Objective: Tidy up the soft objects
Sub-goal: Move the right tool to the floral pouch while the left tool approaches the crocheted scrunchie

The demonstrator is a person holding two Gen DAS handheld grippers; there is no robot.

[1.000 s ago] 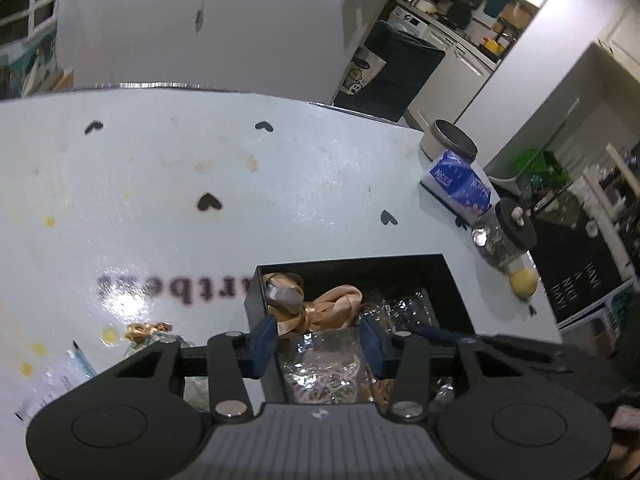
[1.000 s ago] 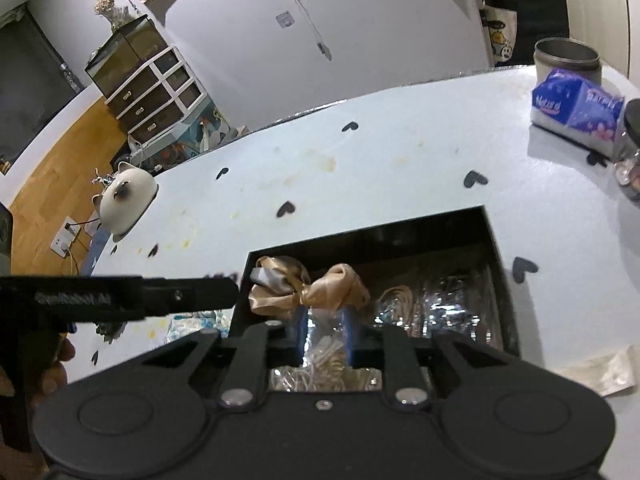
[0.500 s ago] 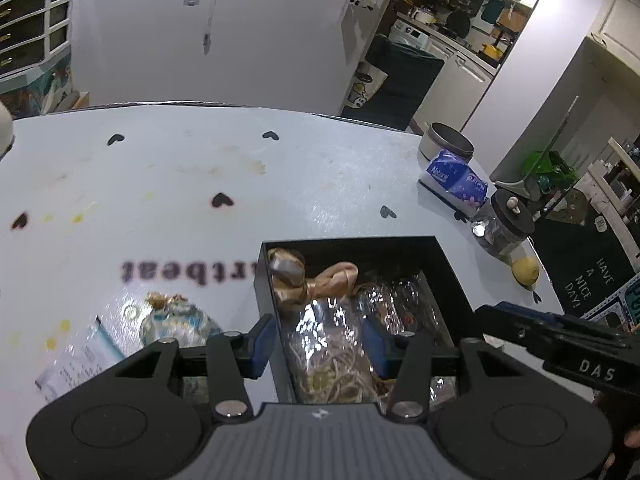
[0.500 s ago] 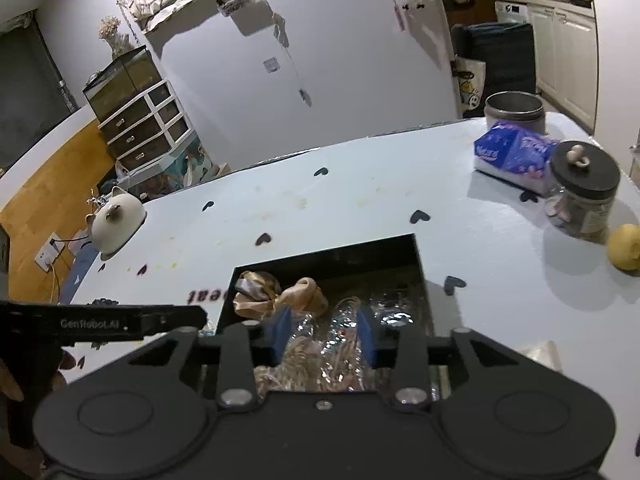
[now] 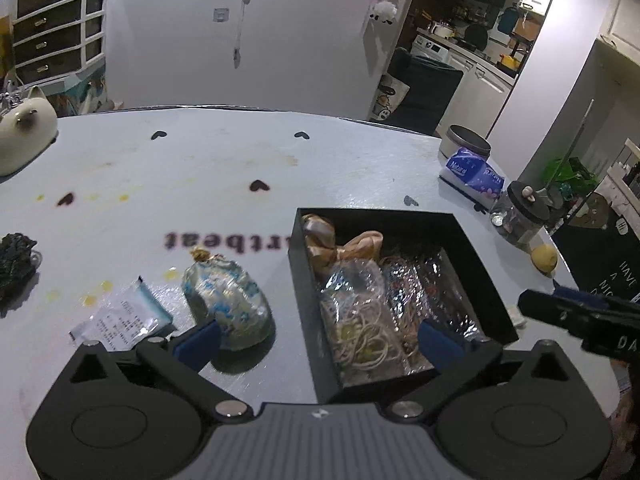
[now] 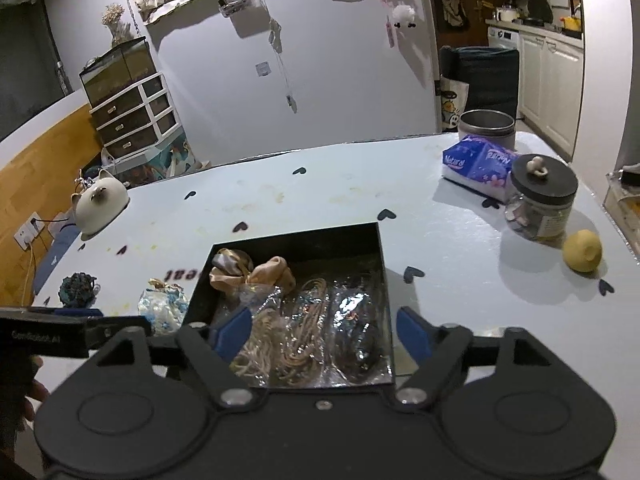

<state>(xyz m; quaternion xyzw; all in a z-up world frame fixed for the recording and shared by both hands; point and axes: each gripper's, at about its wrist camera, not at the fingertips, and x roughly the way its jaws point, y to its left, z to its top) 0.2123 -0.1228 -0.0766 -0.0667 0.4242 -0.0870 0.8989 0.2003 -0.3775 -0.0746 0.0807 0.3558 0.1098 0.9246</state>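
Both hand-held grippers, left (image 5: 318, 338) and right (image 6: 323, 332), hover with jaws spread wide, holding nothing. Just below them sits a black box (image 5: 472, 258) (packed with bagged hair ties) on the tabletop (image 5: 200, 184).

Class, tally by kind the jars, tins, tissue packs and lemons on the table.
Jar: 1
Tin: 1
Tissue pack: 1
Lemon: 1
Total: 4

I see a pale worktop (image 6: 340, 200) dotted with dark hearts. Far right, a tissue pack (image 6: 478, 164) sits by a metal tin (image 6: 486, 124), a black-lidded jar (image 6: 542, 204) and a lemon (image 6: 582, 251). A cat-shaped ceramic pot (image 6: 100, 204) stands far left.
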